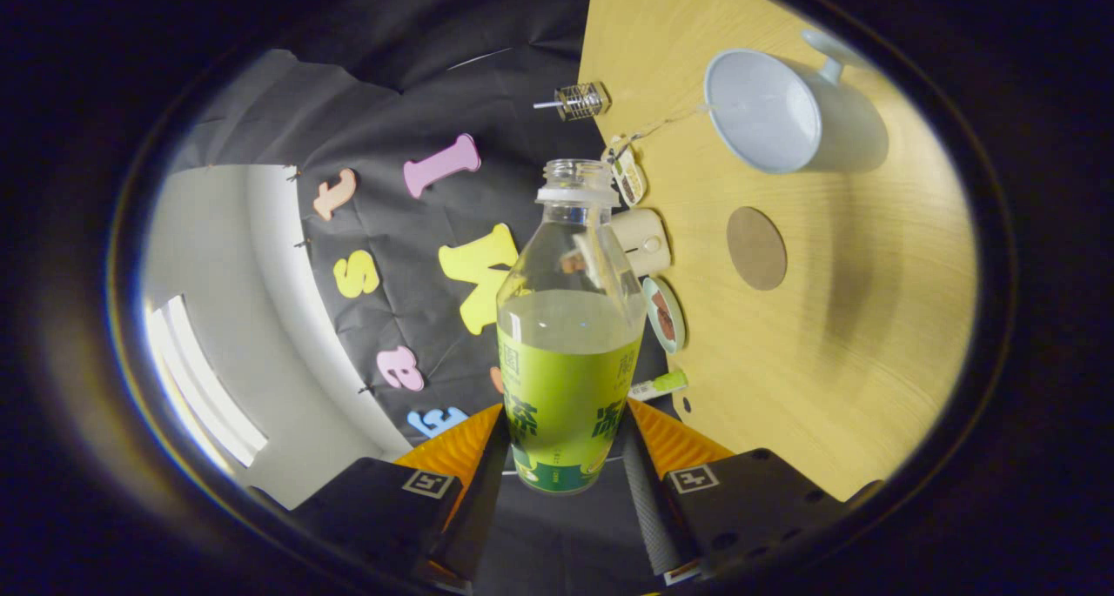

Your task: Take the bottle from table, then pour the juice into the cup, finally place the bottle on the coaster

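- The gripper [566, 444] sits at the bottom centre of the frame, its two fingers [666, 444] pressed against either side of a clear plastic bottle [567, 335], holding it by the lower body.
- The bottle's long axis runs straight up the middle of the frame, away from the fingers; its uncapped mouth points toward the top centre.
- Pale juice fills roughly the lower half, behind a green label.
- The whole view is rolled: the wooden table [870, 361] fills the right half, its edge running down beside the bottle.
- A light blue cup [770, 109] with a handle stands on the table in the upper right, its open rim facing the camera.
- A round brown coaster [755, 248] lies on the table below the cup, right of the bottle's neck, bare.
- Small items cluster along the table edge just right of the bottle; what they are is unclear.
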Action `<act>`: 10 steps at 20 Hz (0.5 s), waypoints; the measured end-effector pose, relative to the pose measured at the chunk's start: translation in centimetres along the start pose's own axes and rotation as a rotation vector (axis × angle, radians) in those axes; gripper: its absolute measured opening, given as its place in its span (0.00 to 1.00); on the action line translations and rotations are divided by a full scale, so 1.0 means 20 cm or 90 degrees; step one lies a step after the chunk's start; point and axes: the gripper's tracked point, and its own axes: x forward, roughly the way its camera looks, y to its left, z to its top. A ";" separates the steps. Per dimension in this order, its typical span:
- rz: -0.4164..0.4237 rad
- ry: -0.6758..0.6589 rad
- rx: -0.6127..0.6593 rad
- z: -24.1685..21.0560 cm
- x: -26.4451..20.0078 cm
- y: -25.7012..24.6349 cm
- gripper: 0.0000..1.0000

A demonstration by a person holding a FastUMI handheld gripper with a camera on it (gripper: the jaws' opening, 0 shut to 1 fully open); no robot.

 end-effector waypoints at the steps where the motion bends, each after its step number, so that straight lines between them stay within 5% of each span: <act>1: -0.004 0.001 0.001 0.00 0.00 0.00 0.74; 10: -0.013 0.022 0.009 -0.08 0.03 -0.02 0.74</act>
